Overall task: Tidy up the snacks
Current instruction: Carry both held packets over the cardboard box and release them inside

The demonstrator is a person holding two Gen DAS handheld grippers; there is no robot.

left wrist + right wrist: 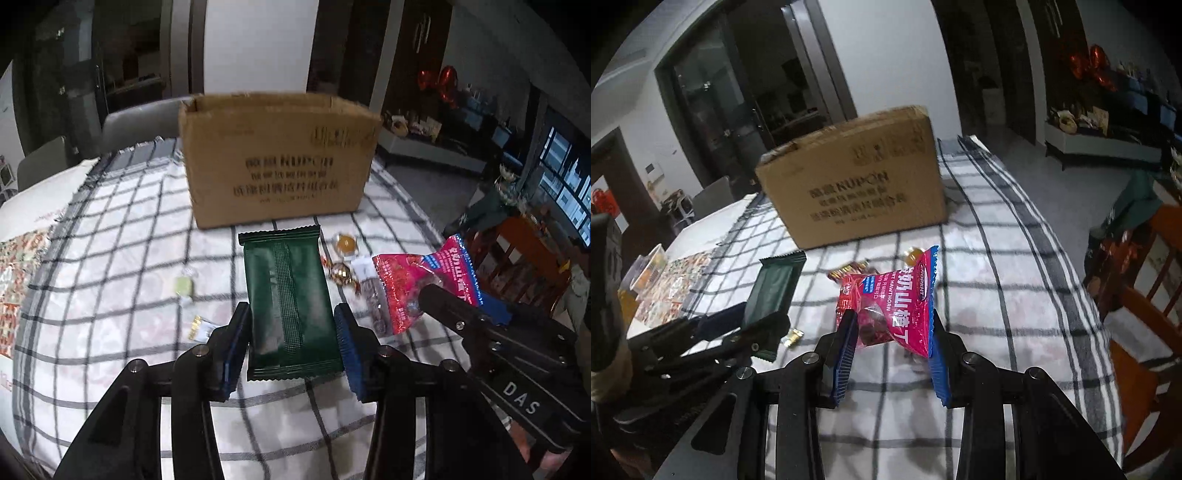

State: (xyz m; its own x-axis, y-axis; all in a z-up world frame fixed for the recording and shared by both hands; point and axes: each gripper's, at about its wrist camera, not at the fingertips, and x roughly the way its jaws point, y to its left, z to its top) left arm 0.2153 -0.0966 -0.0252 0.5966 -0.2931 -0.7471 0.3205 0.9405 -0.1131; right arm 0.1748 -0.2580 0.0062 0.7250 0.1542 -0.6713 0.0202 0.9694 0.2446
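Note:
My left gripper [291, 334] is shut on a dark green snack packet [286, 302], which its blue pads clamp by the long sides just above the checked tablecloth. It also shows in the right wrist view [774, 286]. My right gripper [894, 338] is shut on a pink hawthorn snack bag [895, 301], lifted off the cloth; the bag also shows in the left wrist view [413, 284]. An open cardboard box [277, 158] stands at the far side of the table, also seen in the right wrist view [857, 181].
Small wrapped sweets lie on the cloth: a gold one [341, 273], an orange jelly cup [345, 242], a pale green one [184, 286], a yellow wrapper [199, 328]. A wooden chair [1145, 295] stands right of the table. Grey chairs [140, 122] stand behind the box.

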